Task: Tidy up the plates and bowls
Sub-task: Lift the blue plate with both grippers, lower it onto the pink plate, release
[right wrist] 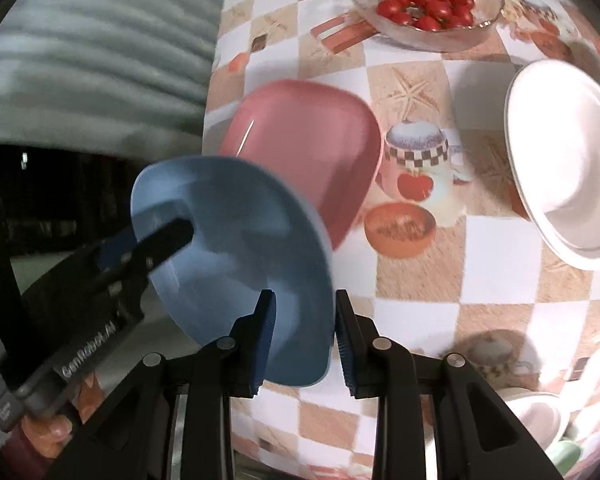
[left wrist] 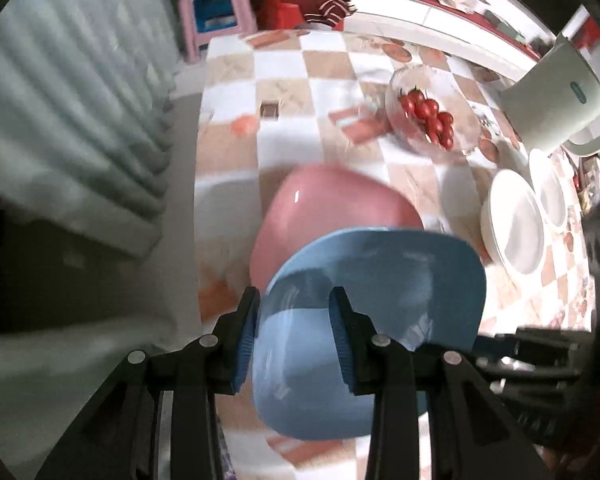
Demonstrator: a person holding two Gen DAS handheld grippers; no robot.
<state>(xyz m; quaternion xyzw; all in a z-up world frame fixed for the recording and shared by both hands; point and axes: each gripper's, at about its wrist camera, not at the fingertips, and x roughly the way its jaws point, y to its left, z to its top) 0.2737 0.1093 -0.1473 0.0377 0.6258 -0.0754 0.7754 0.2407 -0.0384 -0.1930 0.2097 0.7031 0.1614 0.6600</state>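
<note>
A blue square plate [left wrist: 380, 288] [right wrist: 236, 248] is held tilted above the table by both grippers. My left gripper [left wrist: 294, 320] is shut on its left rim; it shows in the right wrist view [right wrist: 168, 236] gripping the far edge. My right gripper [right wrist: 304, 320] is shut on the plate's near edge. A pink square plate [left wrist: 332, 212] [right wrist: 312, 148] lies flat on the checked tablecloth just beyond the blue one. White plates [left wrist: 516, 224] [right wrist: 560, 160] sit to the right.
A glass bowl of cherry tomatoes [left wrist: 432, 116] [right wrist: 428, 4] stands farther back. A white kettle [left wrist: 556, 108] is at the far right. A small white bowl [right wrist: 536, 416] and a green item [right wrist: 564, 456] sit at the near right. The table's left edge [right wrist: 212, 92] drops off beside a curtain.
</note>
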